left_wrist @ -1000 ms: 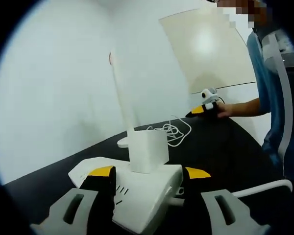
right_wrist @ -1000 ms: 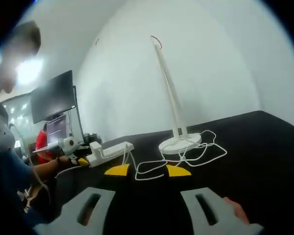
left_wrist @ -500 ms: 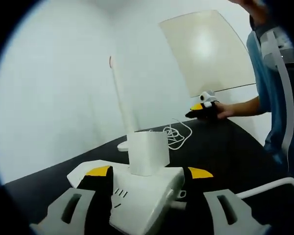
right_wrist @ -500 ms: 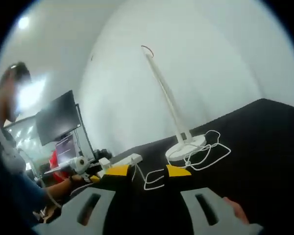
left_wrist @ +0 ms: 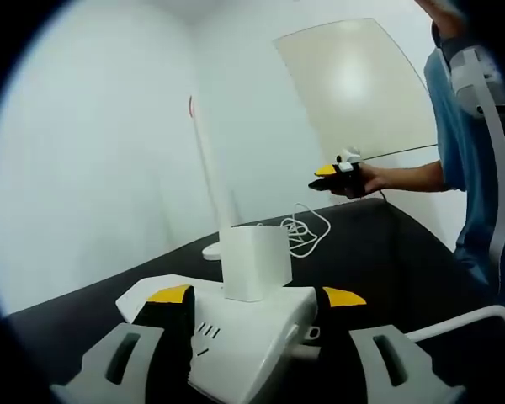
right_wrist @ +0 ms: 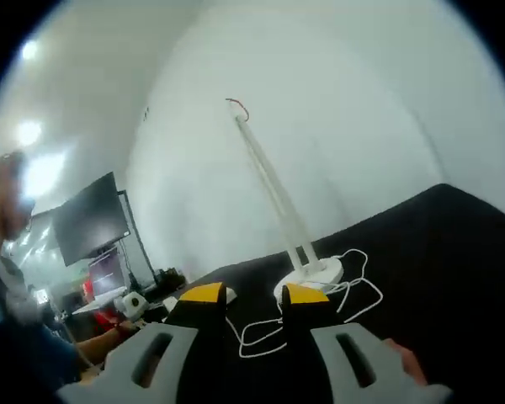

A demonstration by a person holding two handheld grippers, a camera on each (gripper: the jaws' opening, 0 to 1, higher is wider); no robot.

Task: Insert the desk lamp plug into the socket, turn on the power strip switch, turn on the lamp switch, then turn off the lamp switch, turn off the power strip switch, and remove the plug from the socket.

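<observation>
Power strip (left_wrist: 236, 349) sits between the left tongs (left_wrist: 254, 296), jaws clamped on its sides, white plug block (left_wrist: 254, 259) standing upright in a socket on top. Left gripper view has that close-up; right gripper view has no such detail. Right tongs (right_wrist: 254, 293) w/ jaws apart, nothing between them, raised above the black surface (right_wrist: 438, 244). Lamp (right_wrist: 273, 198) stands upright on its round base, thin stem tilted; its white cord (right_wrist: 320, 307) lies looped just beside the base. Left gripper view picks up the right tongs from outside, held in a hand (left_wrist: 372, 179) above the surface. Right gripper view adds a dark monitor (right_wrist: 88, 223) far left.
</observation>
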